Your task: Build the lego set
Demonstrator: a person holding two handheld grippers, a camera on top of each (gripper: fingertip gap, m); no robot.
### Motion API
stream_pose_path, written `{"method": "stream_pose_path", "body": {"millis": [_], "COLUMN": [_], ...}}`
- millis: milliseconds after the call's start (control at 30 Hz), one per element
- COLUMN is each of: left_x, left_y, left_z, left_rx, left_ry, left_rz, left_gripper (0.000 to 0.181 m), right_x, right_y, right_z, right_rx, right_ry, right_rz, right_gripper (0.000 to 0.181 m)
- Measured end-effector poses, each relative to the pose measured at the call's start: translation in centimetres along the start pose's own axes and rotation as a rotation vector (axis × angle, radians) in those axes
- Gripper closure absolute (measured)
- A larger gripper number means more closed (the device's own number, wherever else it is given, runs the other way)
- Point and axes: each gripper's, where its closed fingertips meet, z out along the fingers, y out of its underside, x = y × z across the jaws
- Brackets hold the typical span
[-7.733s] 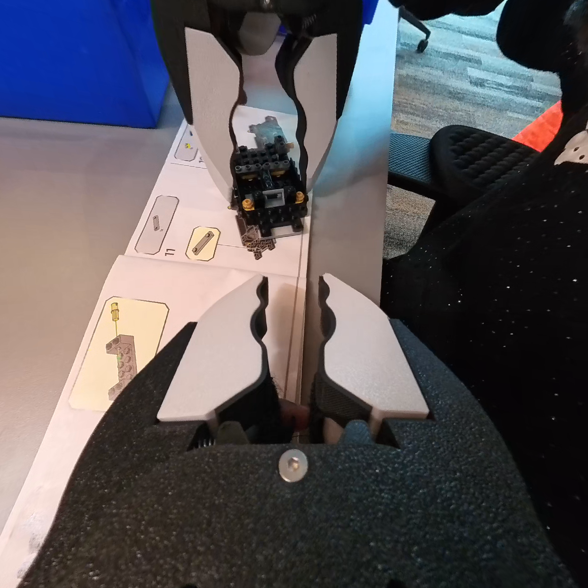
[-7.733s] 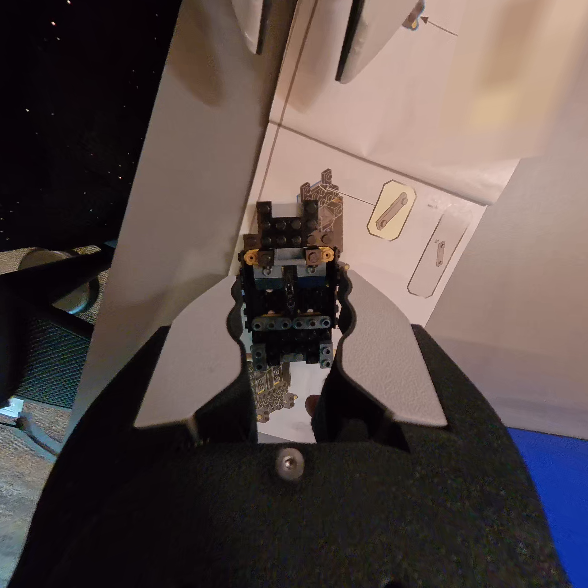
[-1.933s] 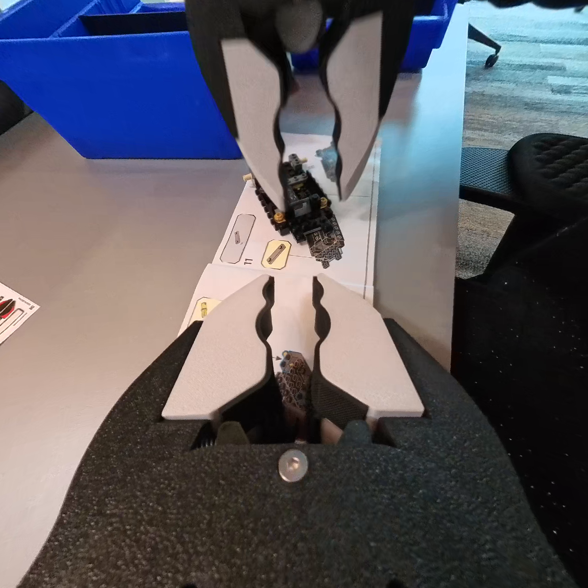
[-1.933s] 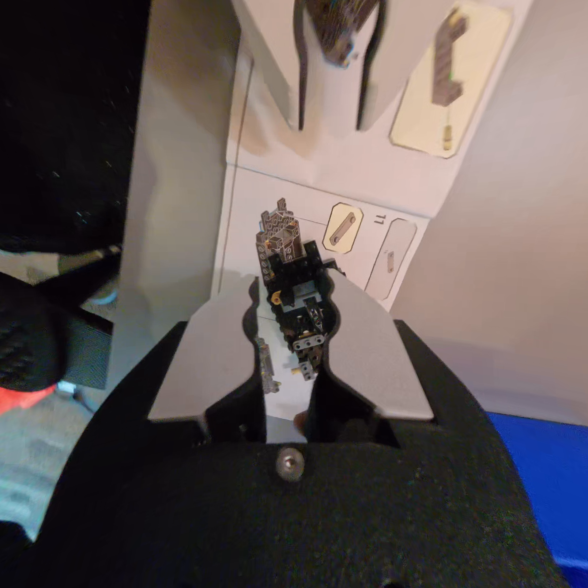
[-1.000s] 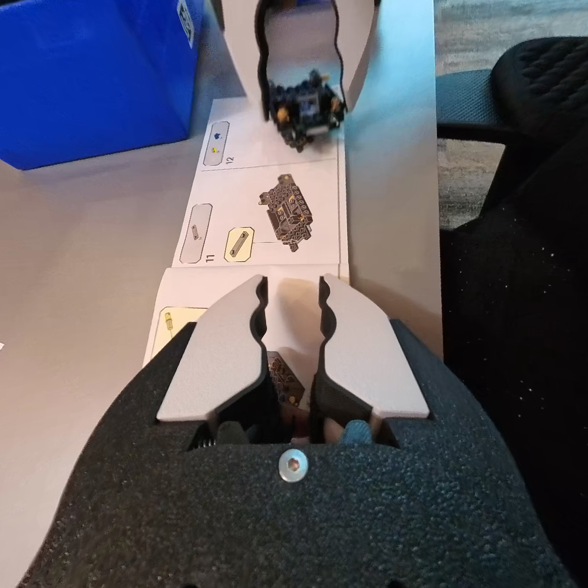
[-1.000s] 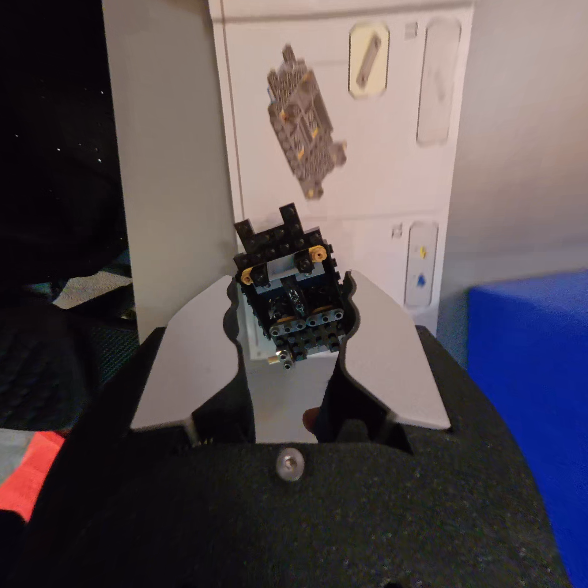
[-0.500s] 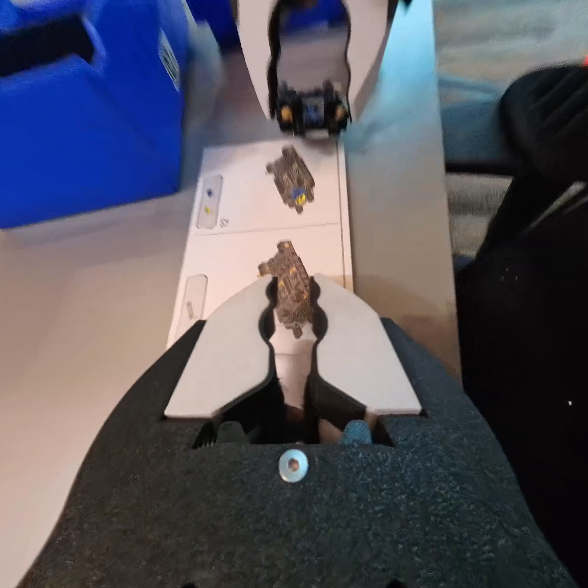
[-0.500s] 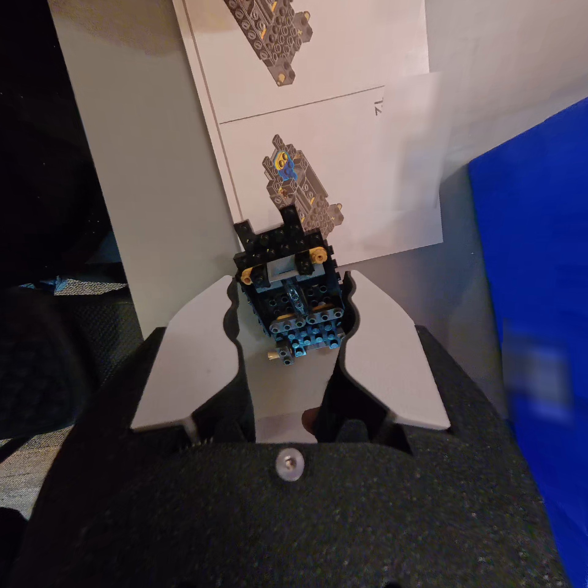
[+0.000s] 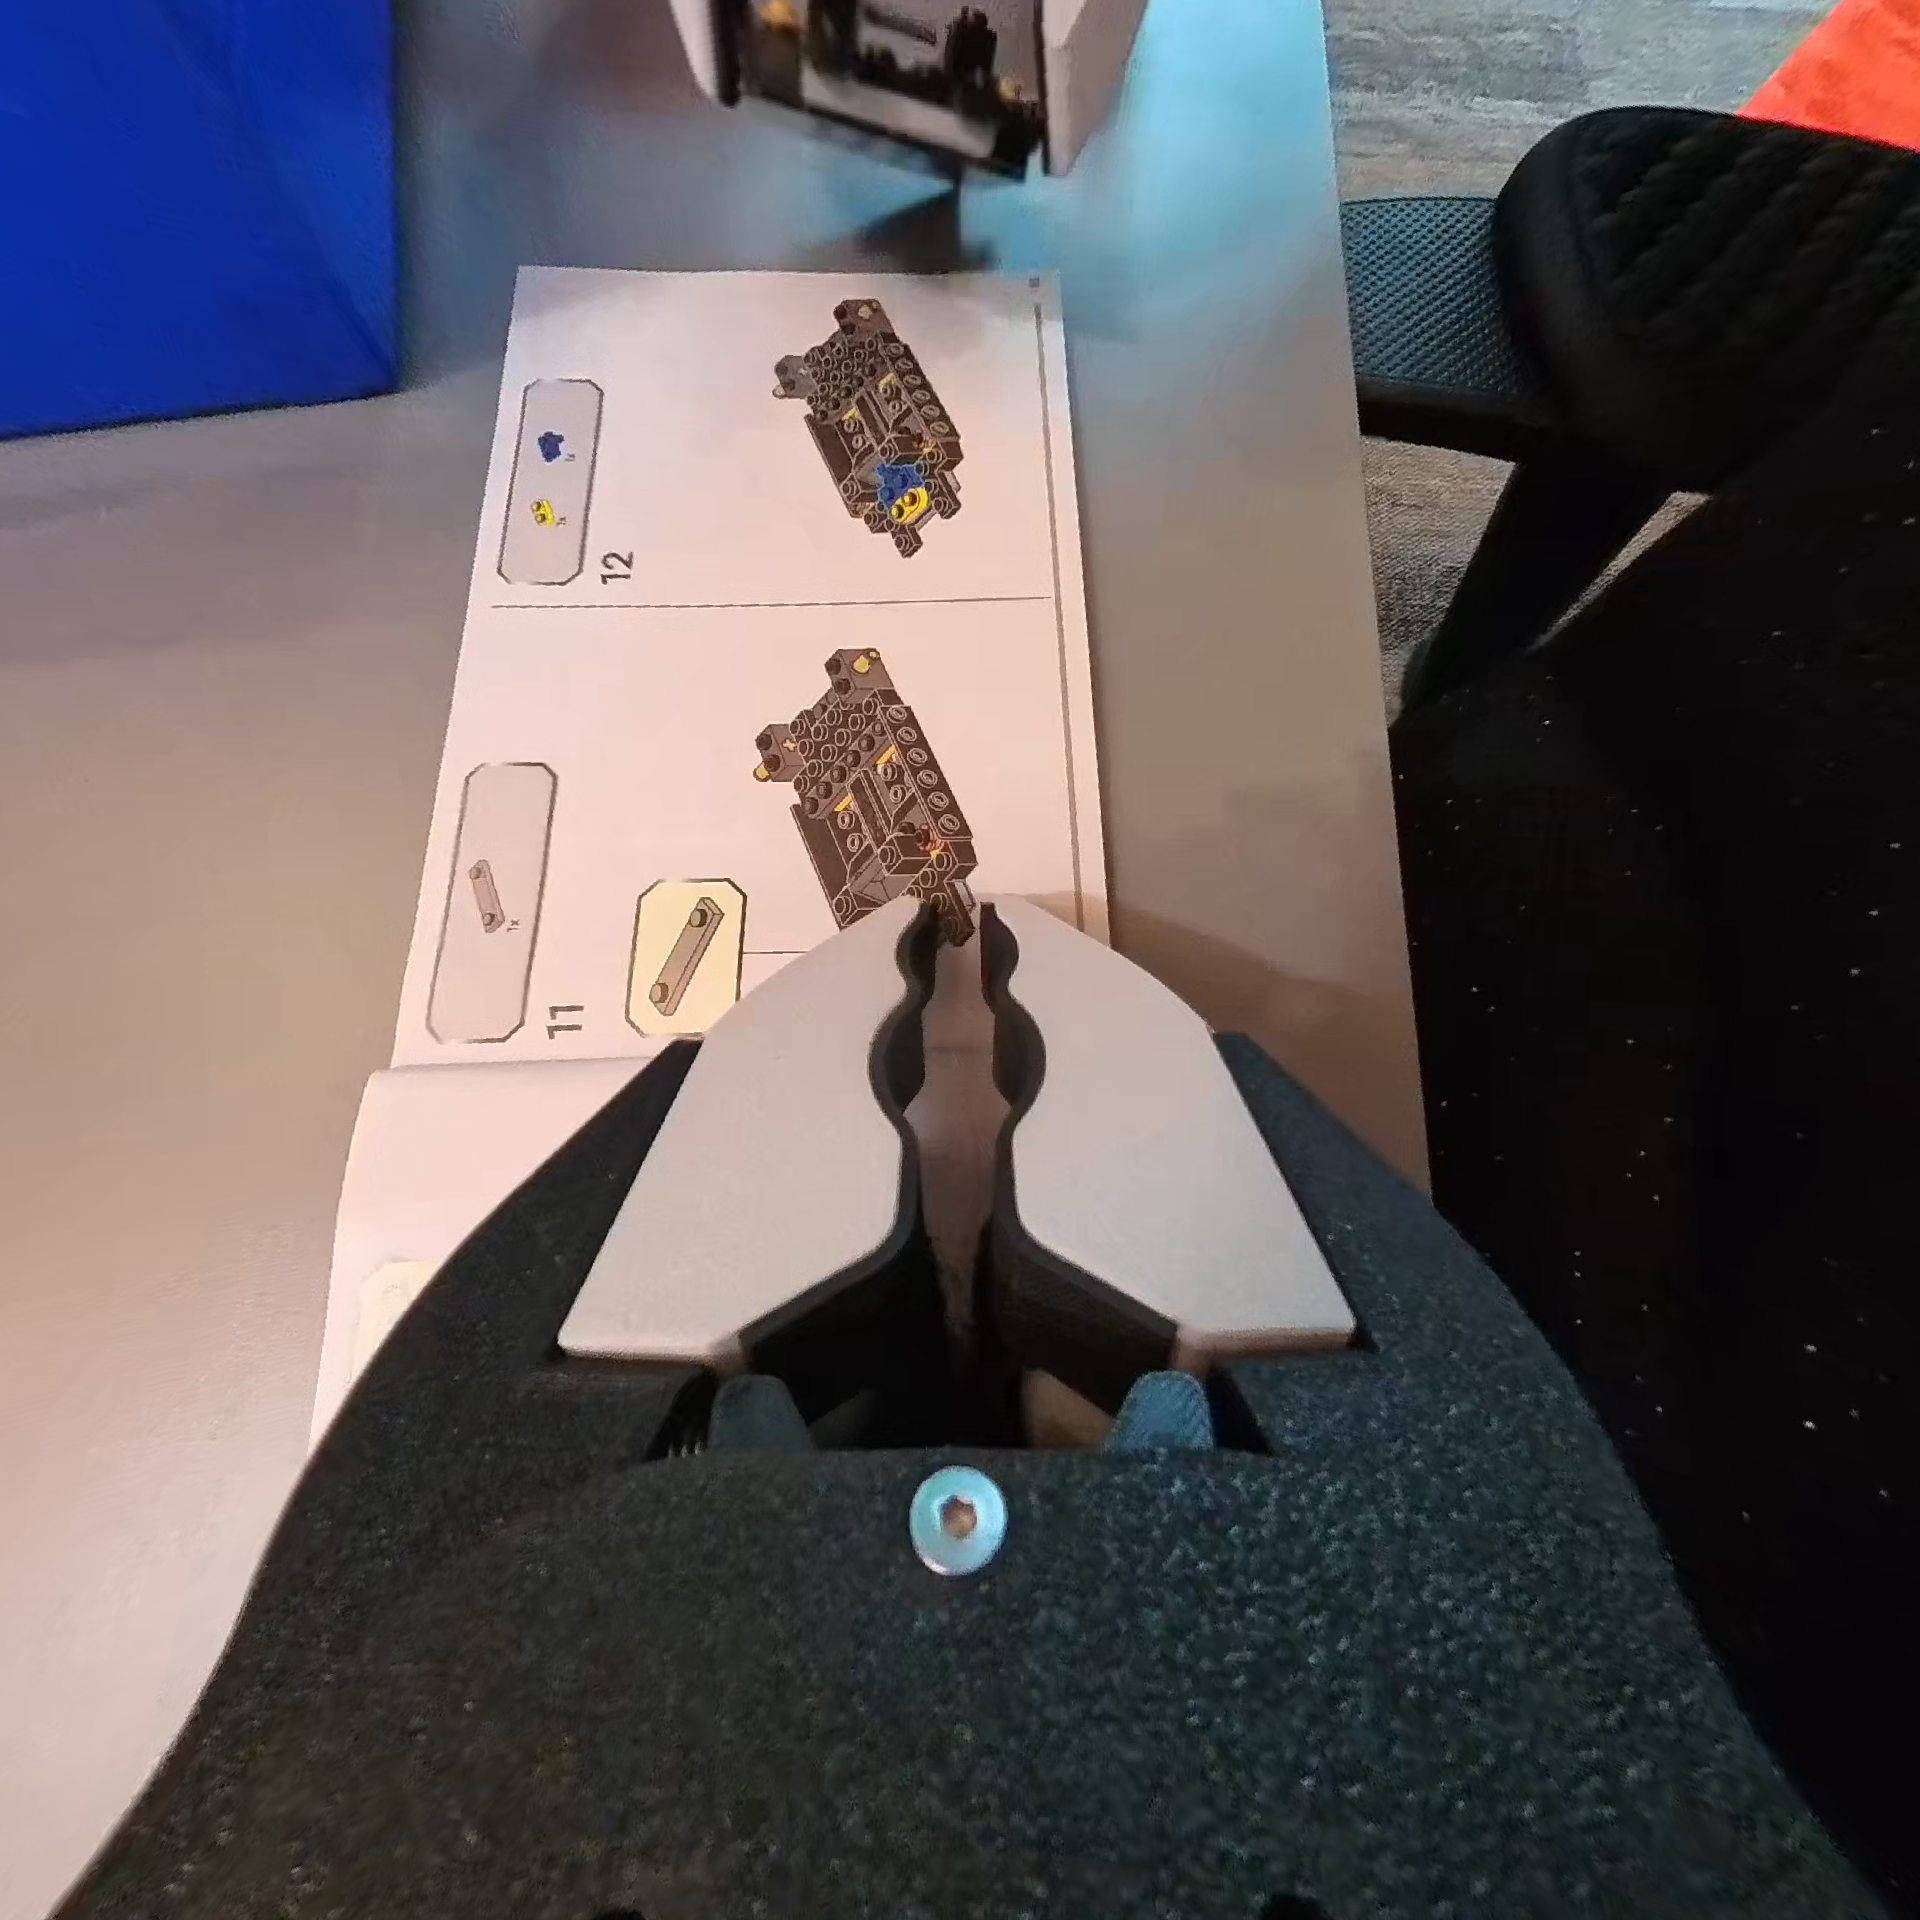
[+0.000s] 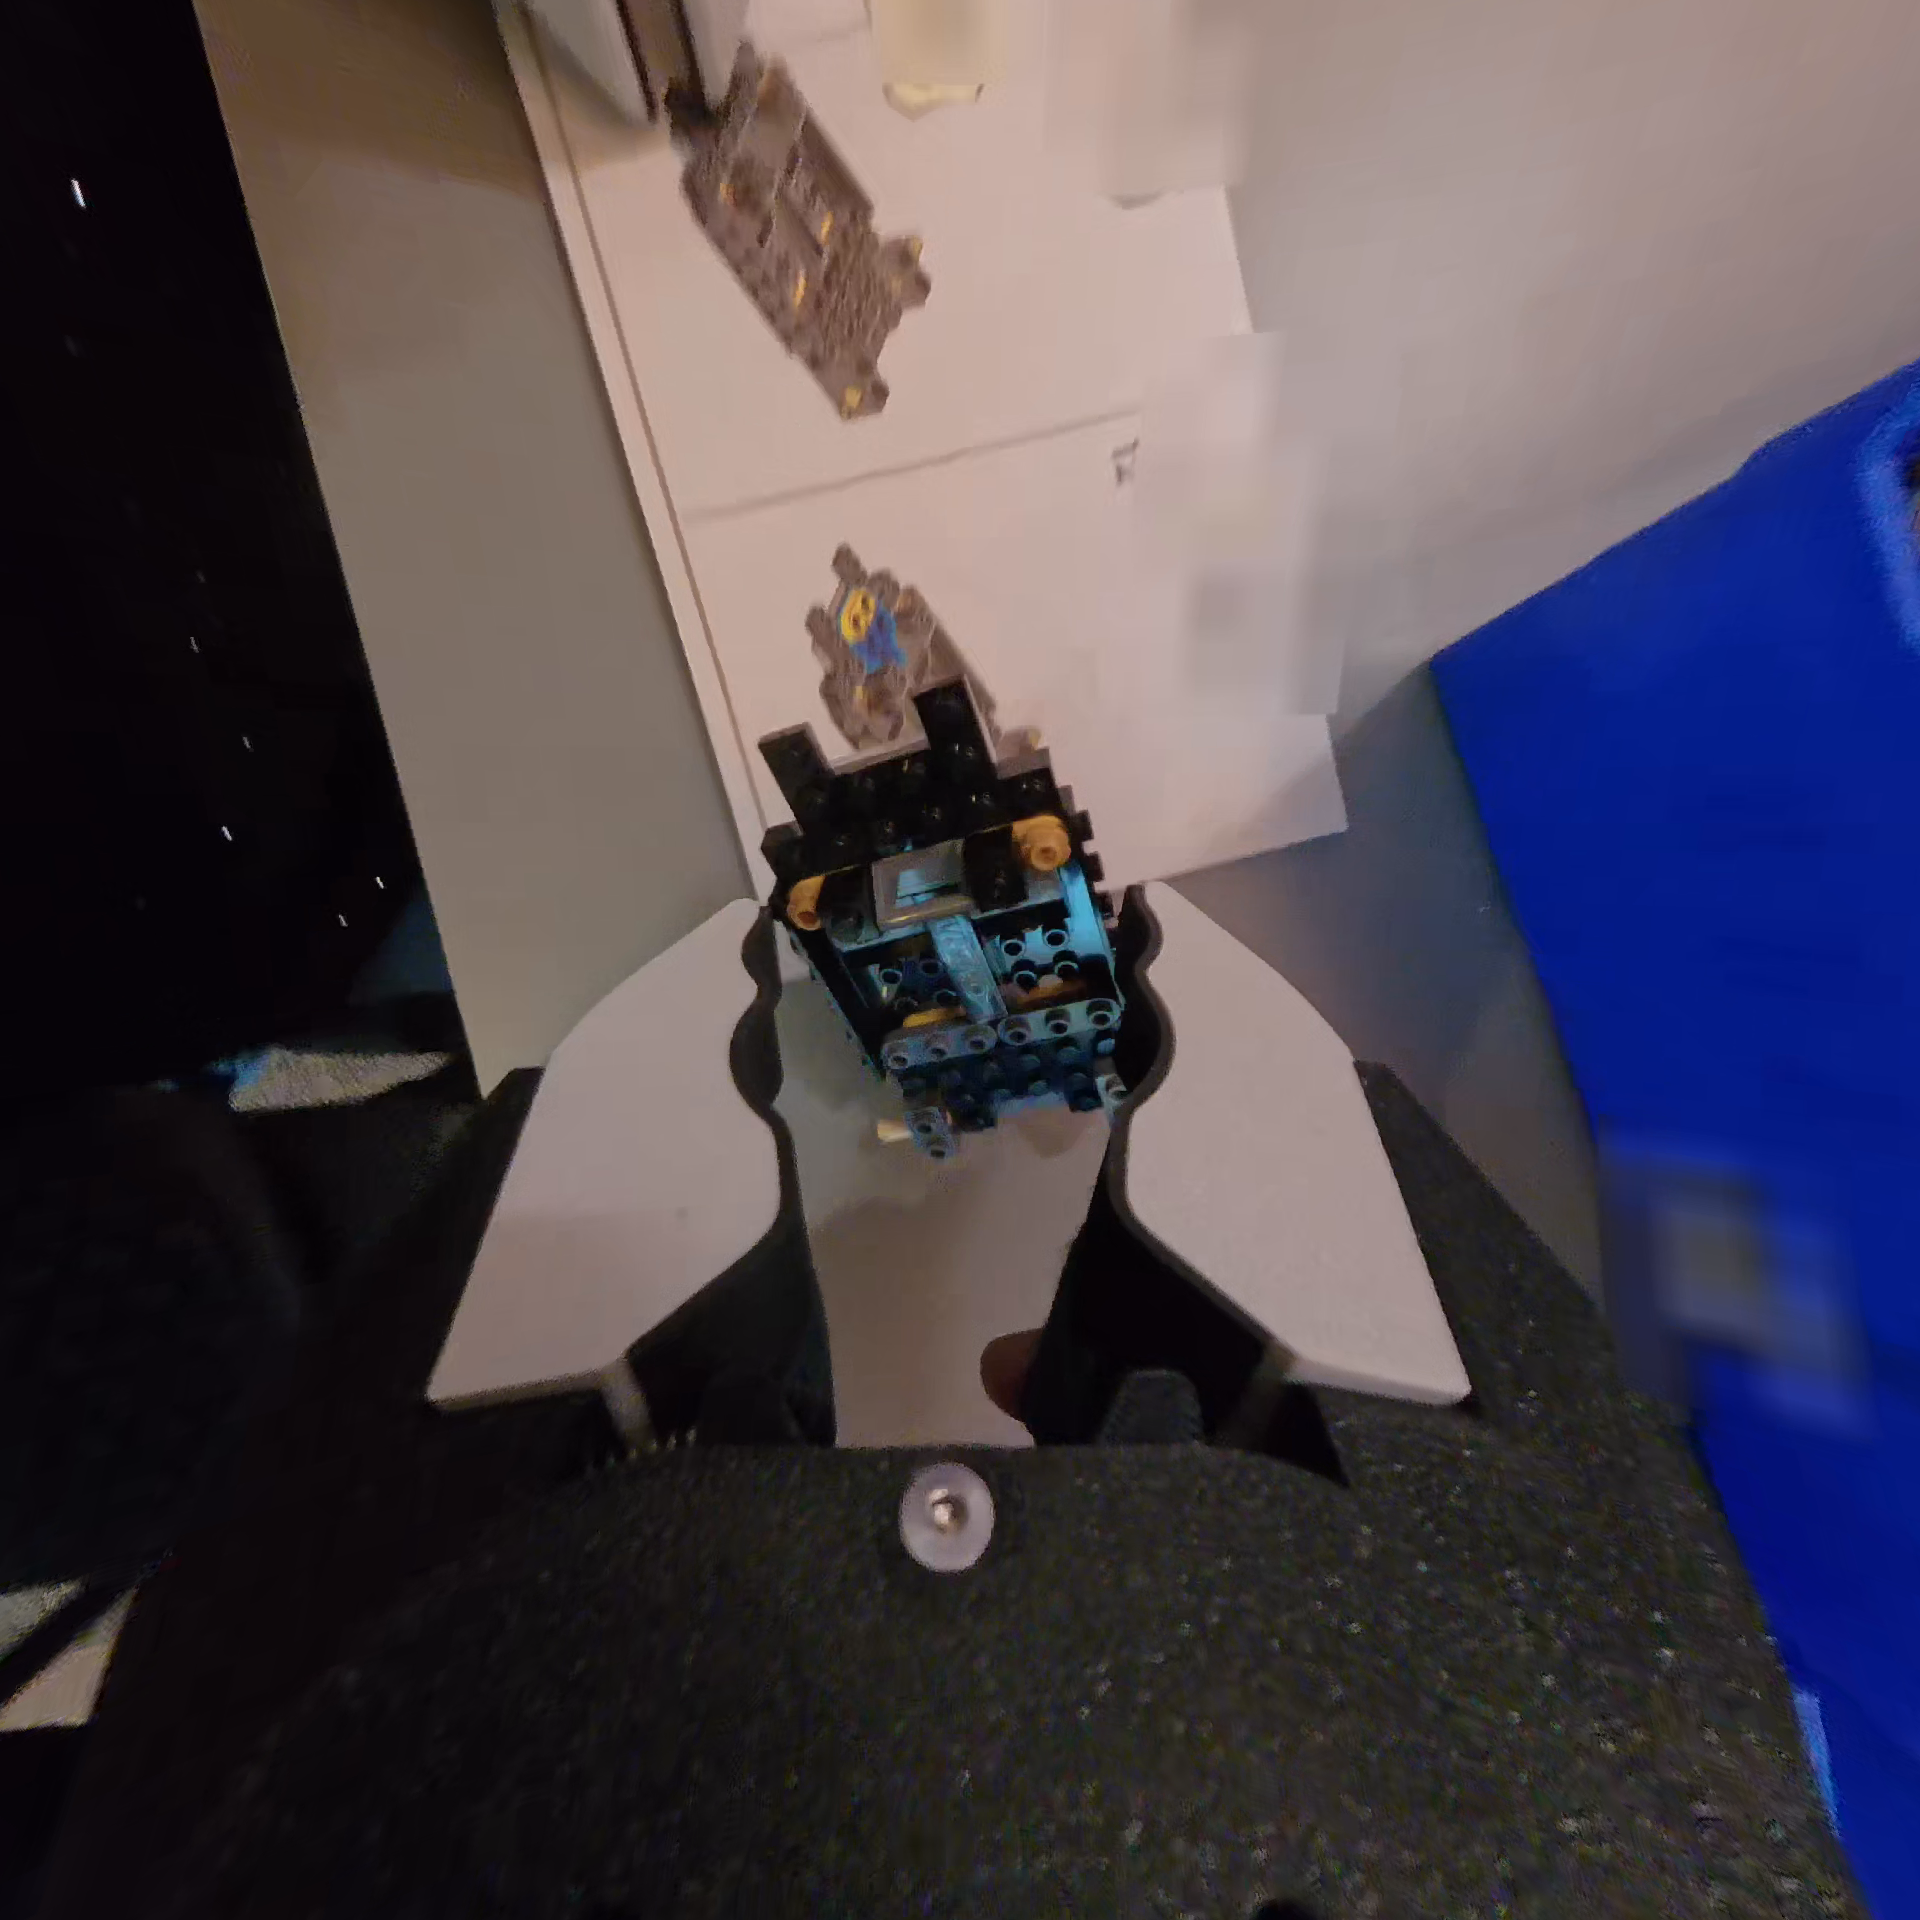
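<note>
Right wrist view: right gripper point(image 10: 945, 925) gripping half-built model point(image 10: 940, 935); left gripper point(image 9: 951, 920) nearly closed, empty; booklet point(image 9: 665, 665) showing steps remaining.

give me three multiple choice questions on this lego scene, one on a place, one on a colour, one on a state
1. Where does the instruction booklet lie?
A. on the grey table near its right edge
B. inside the bin
C. on the chair

2. What colour is the bin at the far left?
A. red
B. blue
C. green

3. What are the right tongs doing?
A. hanging open and empty
C. shut on the booklet
B. shut on the black lego model

Answers:
1. A, the open pages lie flat on the table beside its edge.
2. B, its wall is plain blue.
3. B, the model sits clamped between both fingers, while the left tongs are nearly closed and look empty.
</note>
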Motion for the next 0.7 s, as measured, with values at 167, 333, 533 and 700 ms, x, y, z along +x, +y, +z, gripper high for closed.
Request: {"method": "stream_pose_path", "body": {"millis": [167, 333, 533, 700], "left_x": [-0.1, -2.3, -3.2, -4.9], "left_y": [-1.9, -2.7, -0.6, 0.3], "left_z": [-1.1, -6.3, -6.9, -7.1], "left_rx": [0.148, 0.245, 0.216, 0.219], "left_ry": [-0.005, -0.076, -0.122, -0.195], "left_rz": [0.023, -0.028, -0.034, -0.078], "left_gripper": [0.164, 0.152, 0.144, 0.14], "right_x": [-0.9, -1.1, -0.8, 3.8], "right_y": [-7.0, -12.6, -15.1, -13.6], "right_z": [0.7, 5.4, 5.7, -5.4], "right_rx": [0.076, 0.039, 0.189, 0.543], "right_ry": [-0.002, -0.039, -0.12, 0.084], "right_rz": [0.077, 0.041, 0.113, 0.15], "right_gripper": [0.12, 0.12, 0.099, 0.108]}}
